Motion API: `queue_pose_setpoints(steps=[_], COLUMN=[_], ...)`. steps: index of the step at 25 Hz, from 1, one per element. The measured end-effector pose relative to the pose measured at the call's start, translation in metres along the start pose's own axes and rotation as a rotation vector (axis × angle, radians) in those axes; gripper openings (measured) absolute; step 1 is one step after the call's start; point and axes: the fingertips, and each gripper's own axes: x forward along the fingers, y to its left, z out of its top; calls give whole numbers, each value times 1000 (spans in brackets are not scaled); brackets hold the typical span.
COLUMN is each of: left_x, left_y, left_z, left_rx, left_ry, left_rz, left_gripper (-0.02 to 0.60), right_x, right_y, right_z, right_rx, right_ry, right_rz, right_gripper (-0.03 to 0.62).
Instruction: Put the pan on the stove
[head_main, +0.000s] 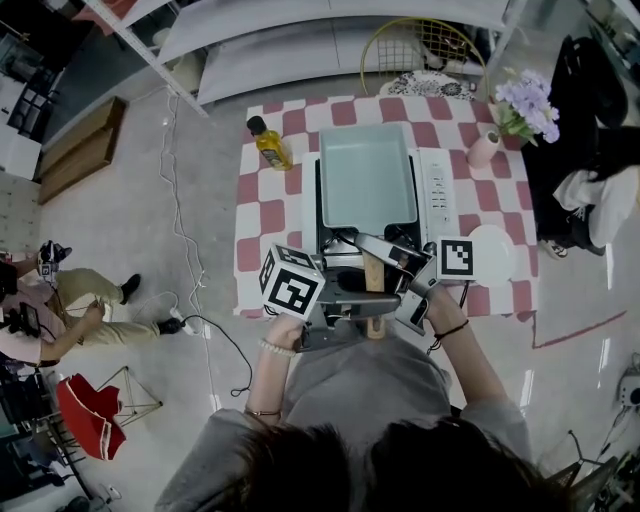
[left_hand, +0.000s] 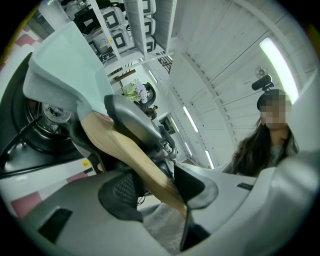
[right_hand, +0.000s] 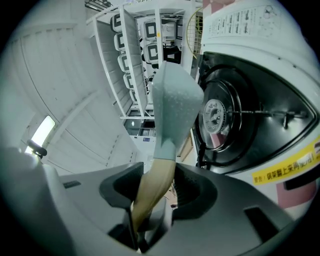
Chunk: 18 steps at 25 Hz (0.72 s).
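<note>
A pale mint rectangular pan (head_main: 365, 178) with a wooden handle (head_main: 374, 292) hangs over the portable gas stove (head_main: 437, 190) on the checked table. My left gripper (head_main: 348, 302) and right gripper (head_main: 397, 262) are both shut on the handle from opposite sides. In the left gripper view the handle (left_hand: 127, 147) runs between the jaws of the left gripper (left_hand: 150, 186) up to the pan (left_hand: 60, 65). A gap shows above the burner (left_hand: 50, 117). In the right gripper view the right gripper (right_hand: 154, 192) clamps the handle (right_hand: 155, 182) below the pan (right_hand: 172, 102), next to the burner (right_hand: 220, 112).
An oil bottle (head_main: 270, 143) stands left of the stove. A pink vase of flowers (head_main: 488, 148) is at the table's right, a white plate (head_main: 492, 255) near the front right corner. A person (head_main: 60, 305) sits on the floor at left, with cables (head_main: 190, 270) nearby.
</note>
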Motion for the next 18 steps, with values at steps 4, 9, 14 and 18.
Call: queue_pose_setpoints(steps=[4,9,14,18], left_x=[1,1,0,-1], left_y=[3,5,8,9], left_z=[-3,-7,-9,-12], left_rx=[-14,-26,-36,-43], left_ry=[4,13,21,28], left_rz=[-5,-11,-14,-16], left_gripper=[195,195,195,195], right_x=[-2,-3,-3,-3], right_y=[-6,-10,-14,-17], right_z=[-1,-3,-4,-6], right_rx=[7,17,18,23], right_ry=[-4,-11,-10,-13], right_rz=[-16,-22,-32,-37], right_gripper=[196,196,196,196])
